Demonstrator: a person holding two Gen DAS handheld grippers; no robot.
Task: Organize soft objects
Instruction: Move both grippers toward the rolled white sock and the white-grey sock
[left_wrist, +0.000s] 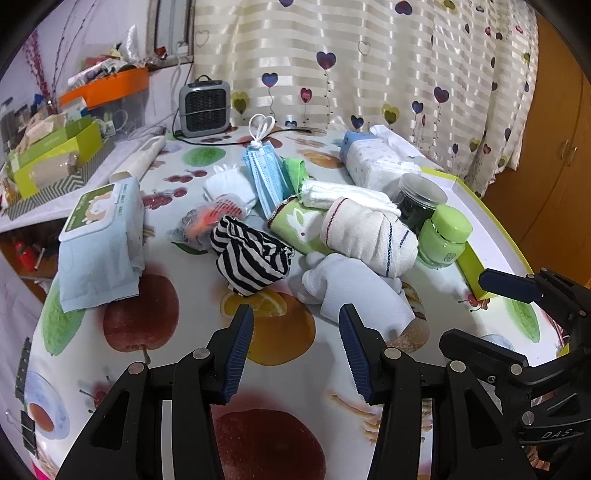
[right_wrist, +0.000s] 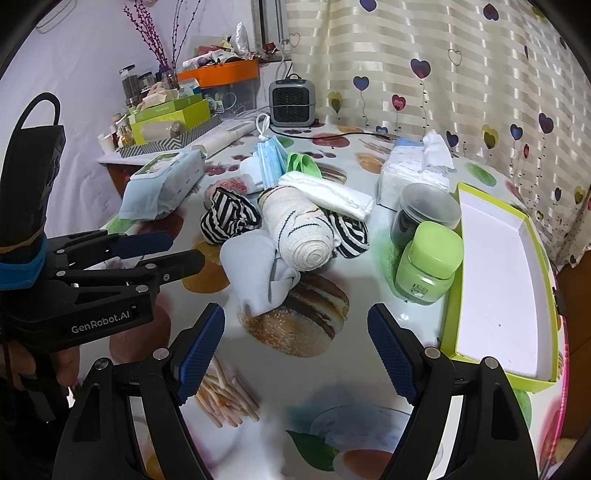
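Left gripper (left_wrist: 295, 314): we hold it above the fruit-print tablecloth (left_wrist: 280, 347), jaws apart, nothing between the pads.
Right gripper (right_wrist: 295, 321): we hold it jaws wide and empty, over the burger print.
White sock (left_wrist: 354, 291): nearest soft thing, at 1 o'clock just past the left gripper's right pad.
Cream rolled sock (left_wrist: 369, 232): at 12 o'clock beyond the white sock, touching it.
Striped cloth (left_wrist: 251, 254): at 11 o'clock from the left gripper, beside the cream roll.
Blue face masks (left_wrist: 266, 173): further out at 12 o'clock, in the pile.
Wipes pack (left_wrist: 99, 240): at 10 o'clock, apart from the pile.
Green jar (right_wrist: 428, 266): at 1 o'clock from the right gripper.
Green-rimmed box (right_wrist: 498, 288): at 2 o'clock, the jar just beside its wall.
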